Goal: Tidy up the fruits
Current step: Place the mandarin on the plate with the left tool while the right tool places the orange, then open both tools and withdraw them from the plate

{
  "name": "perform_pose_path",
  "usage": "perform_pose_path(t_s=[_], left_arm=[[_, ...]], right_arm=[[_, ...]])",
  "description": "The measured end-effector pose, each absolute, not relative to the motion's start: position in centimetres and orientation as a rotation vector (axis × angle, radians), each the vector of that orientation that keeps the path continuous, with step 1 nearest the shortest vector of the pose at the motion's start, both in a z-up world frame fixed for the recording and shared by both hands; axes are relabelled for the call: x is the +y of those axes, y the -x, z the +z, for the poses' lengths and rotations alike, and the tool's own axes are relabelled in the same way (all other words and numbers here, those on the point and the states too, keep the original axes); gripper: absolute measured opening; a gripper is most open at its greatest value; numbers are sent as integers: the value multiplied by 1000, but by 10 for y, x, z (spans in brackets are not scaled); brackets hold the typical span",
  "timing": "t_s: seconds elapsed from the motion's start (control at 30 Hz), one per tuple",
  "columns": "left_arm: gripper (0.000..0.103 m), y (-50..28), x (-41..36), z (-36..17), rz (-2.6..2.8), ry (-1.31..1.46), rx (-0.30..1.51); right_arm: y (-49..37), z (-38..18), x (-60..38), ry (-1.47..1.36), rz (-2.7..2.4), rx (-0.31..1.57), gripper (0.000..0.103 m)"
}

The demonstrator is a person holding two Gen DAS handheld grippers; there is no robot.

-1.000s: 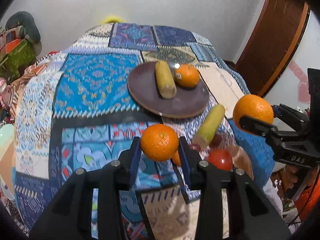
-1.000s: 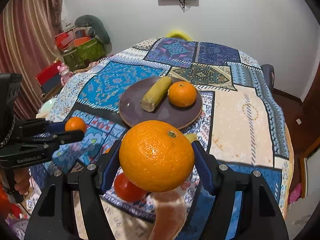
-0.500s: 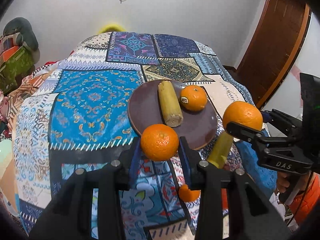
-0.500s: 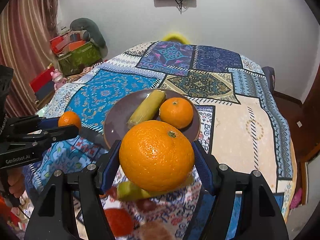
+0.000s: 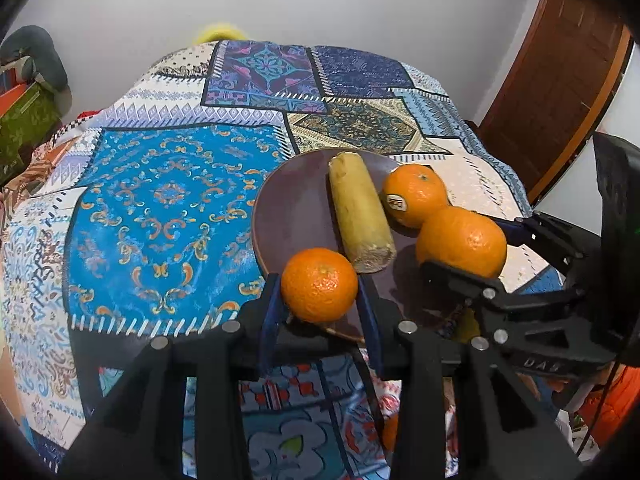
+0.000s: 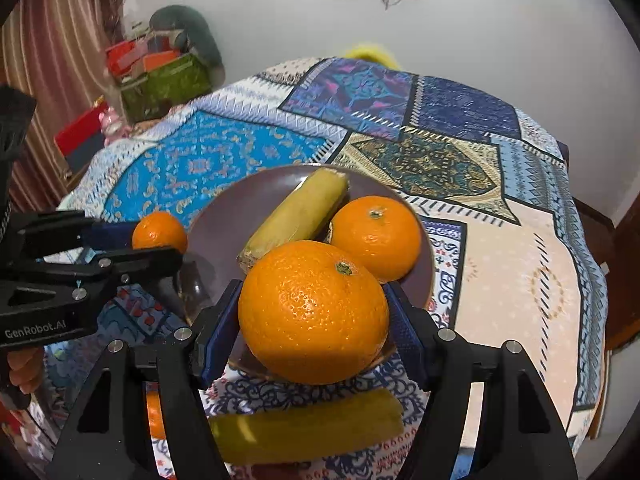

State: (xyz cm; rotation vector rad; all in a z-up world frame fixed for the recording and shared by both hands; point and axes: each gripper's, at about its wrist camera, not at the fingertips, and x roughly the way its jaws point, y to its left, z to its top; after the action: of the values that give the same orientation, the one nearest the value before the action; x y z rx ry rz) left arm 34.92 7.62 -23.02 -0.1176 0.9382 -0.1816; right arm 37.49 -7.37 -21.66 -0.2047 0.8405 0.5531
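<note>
A brown plate (image 5: 288, 216) on the patterned cloth holds a yellow corn piece (image 5: 360, 220) and an orange with a sticker (image 5: 416, 194). My left gripper (image 5: 319, 286) is shut on a small orange (image 5: 319, 284) over the plate's near rim. My right gripper (image 6: 314, 314) is shut on a large orange (image 6: 314, 312) above the plate's (image 6: 224, 216) near edge; it shows in the left wrist view (image 5: 460, 242) beside the stickered orange. The left gripper also shows in the right wrist view (image 6: 160, 234) at the plate's left rim.
A second yellow corn piece (image 6: 308, 432) lies on the cloth before the plate, with another small orange (image 6: 154, 412) to its left. Boxes and toys (image 6: 160, 76) stand off the far left. A brown door (image 5: 560, 72) is at the right.
Both grippers have moved forward with their oranges, from the cloth's near side to over the plate. The loose fruits on the cloth have dropped out of the left view.
</note>
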Motion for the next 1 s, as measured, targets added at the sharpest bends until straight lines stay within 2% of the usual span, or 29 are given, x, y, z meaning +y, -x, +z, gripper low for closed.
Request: perform_pose_path(t_s=[0.23, 0.9, 0.93, 1.0], left_arm=[[37, -370, 82, -248, -183, 148, 978], [37, -376, 72, -249, -168, 121, 977], [37, -374, 73, -248, -168, 123, 977], [37, -370, 73, -245, -171, 125, 974]], right_arm=[[-388, -229, -73, 194, 546, 860, 66], [-388, -231, -66, 233, 555, 887, 68], [-387, -230, -66, 232, 554, 886, 69], [-384, -225, -67, 218, 551, 874, 81]])
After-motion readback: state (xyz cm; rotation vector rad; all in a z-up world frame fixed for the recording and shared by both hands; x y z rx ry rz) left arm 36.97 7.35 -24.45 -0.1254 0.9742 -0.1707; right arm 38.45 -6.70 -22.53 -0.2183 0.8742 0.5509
